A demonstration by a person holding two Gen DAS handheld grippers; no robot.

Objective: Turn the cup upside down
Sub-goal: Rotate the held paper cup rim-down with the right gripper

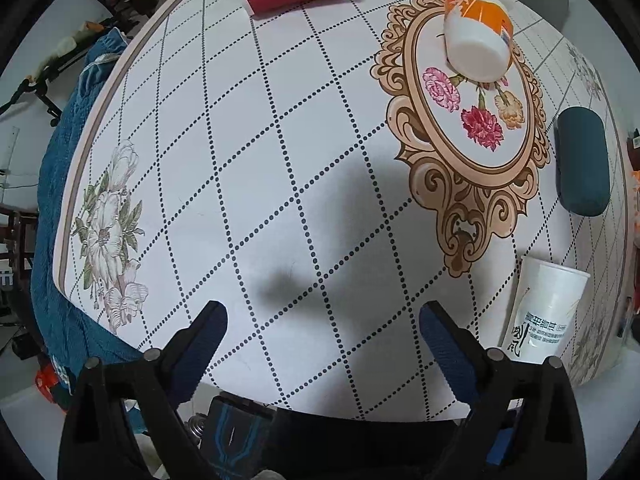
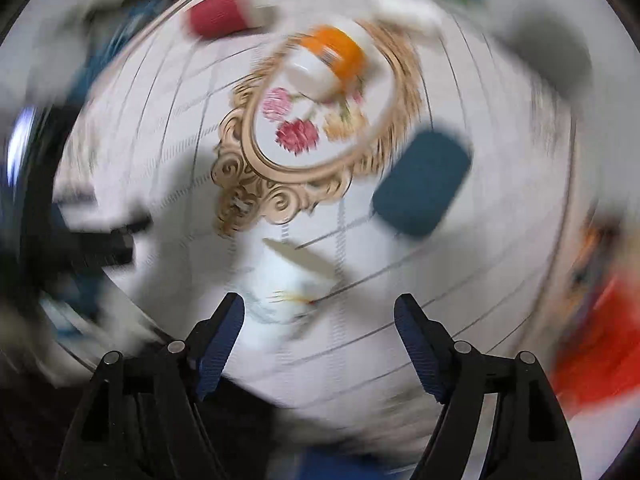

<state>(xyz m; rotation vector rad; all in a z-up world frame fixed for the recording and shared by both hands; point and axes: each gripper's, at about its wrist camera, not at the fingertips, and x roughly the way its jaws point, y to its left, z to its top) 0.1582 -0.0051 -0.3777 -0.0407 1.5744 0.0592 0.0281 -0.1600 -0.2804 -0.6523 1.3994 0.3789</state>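
Near the table's (image 1: 280, 140) right front edge stood the tall white printed paper cup (image 1: 548, 312), upright, just ahead-left of the wide-open, empty right claw (image 2: 320, 312); left claw (image 1: 324, 320) gaped empty, farther off.

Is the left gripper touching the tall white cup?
Apart. The left wrist view shows the left gripper open over bare tablecloth, with the tall white cup standing off to its right.

1. The left gripper (image 1: 323, 316) has its fingers (image 1: 208, 330) spread wide, with nothing between them.
2. The right gripper (image 2: 319, 312) likewise has its blue-padded fingers (image 2: 416, 340) spread apart; its view is heavily motion-blurred.
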